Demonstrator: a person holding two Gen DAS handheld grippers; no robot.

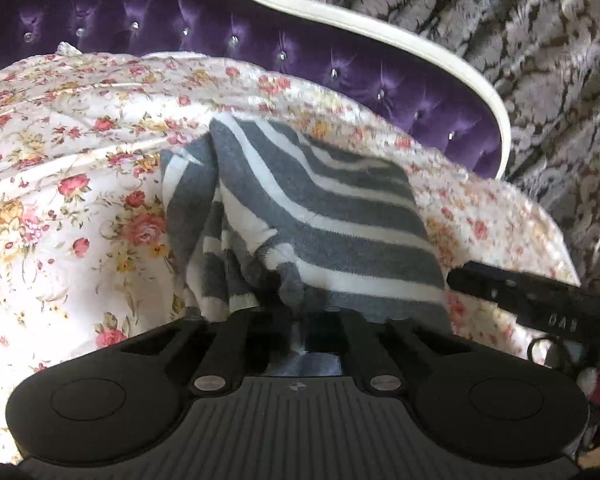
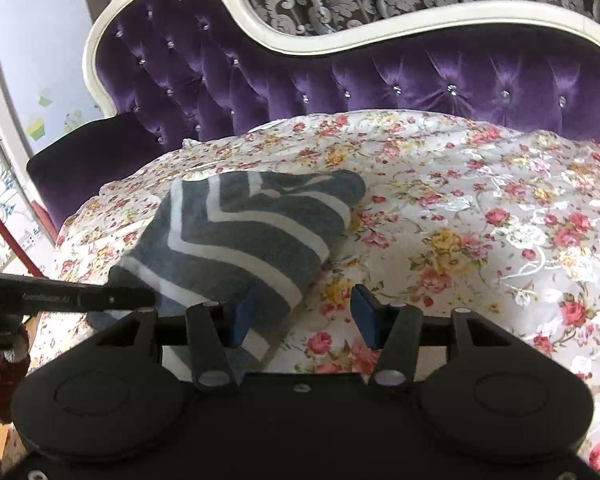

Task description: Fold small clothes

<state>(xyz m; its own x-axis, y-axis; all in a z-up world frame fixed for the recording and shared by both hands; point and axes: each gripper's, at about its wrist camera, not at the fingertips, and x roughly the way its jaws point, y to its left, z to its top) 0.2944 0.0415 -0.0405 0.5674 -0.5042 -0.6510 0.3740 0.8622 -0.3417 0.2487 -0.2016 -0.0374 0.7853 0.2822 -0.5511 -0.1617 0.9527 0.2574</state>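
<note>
A small grey-and-white striped garment (image 1: pixel 312 216) lies bunched on a floral sheet (image 1: pixel 60 184). My left gripper (image 1: pixel 296 300) is shut on the garment's near edge, and the cloth drapes over and hides its fingertips. In the right wrist view the same garment (image 2: pixel 244 232) lies partly folded at centre left. My right gripper (image 2: pixel 300 312) is open, its blue pads (image 2: pixel 242 316) wide apart. The left pad touches the garment's near corner and the right pad is over bare sheet. The left gripper's finger (image 2: pixel 88 298) enters from the left and meets the garment's edge.
The floral sheet (image 2: pixel 480 208) covers a seat with a purple tufted backrest (image 2: pixel 260 64) in a white frame. A patterned grey curtain (image 1: pixel 540 60) hangs behind. The right gripper's black finger (image 1: pixel 532 300) shows at right in the left wrist view.
</note>
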